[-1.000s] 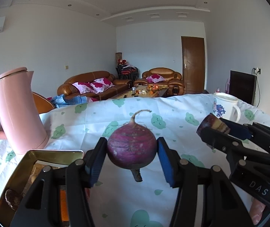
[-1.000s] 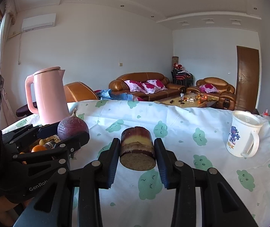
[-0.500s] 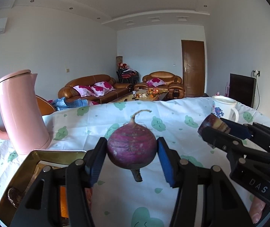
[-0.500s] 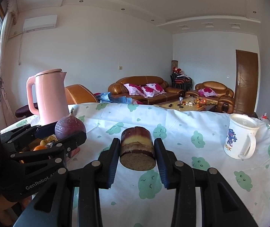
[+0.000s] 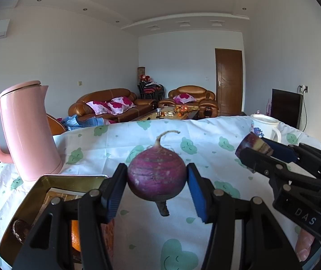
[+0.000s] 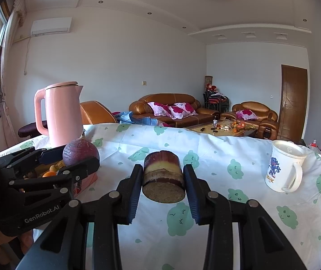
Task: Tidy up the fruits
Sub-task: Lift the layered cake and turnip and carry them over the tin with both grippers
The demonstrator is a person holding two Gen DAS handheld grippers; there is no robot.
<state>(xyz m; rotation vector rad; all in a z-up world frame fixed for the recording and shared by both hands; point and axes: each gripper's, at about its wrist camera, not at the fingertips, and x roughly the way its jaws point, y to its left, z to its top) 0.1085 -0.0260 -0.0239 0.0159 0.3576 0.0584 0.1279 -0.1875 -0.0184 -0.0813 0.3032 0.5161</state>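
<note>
My left gripper (image 5: 157, 189) is shut on a round purple fruit with a curled stem (image 5: 157, 175), held above the tablecloth. It also shows in the right wrist view (image 6: 80, 151). My right gripper (image 6: 163, 184) is shut on a cut purple and yellow cylinder piece (image 6: 163, 177), held above the cloth; it shows at the right of the left wrist view (image 5: 253, 145). A gold metal tray (image 5: 54, 181) with an orange (image 5: 75, 236) and other fruit lies below the left gripper.
A pink kettle (image 5: 25, 130) stands behind the tray at the left. A white printed mug (image 6: 284, 168) stands at the right. The table carries a white cloth with green prints (image 6: 216, 155). Sofas and a coffee table lie beyond.
Both grippers keep their hold. The views have tilted and risen slightly, so the kettle and mug sit lower in frame.
</note>
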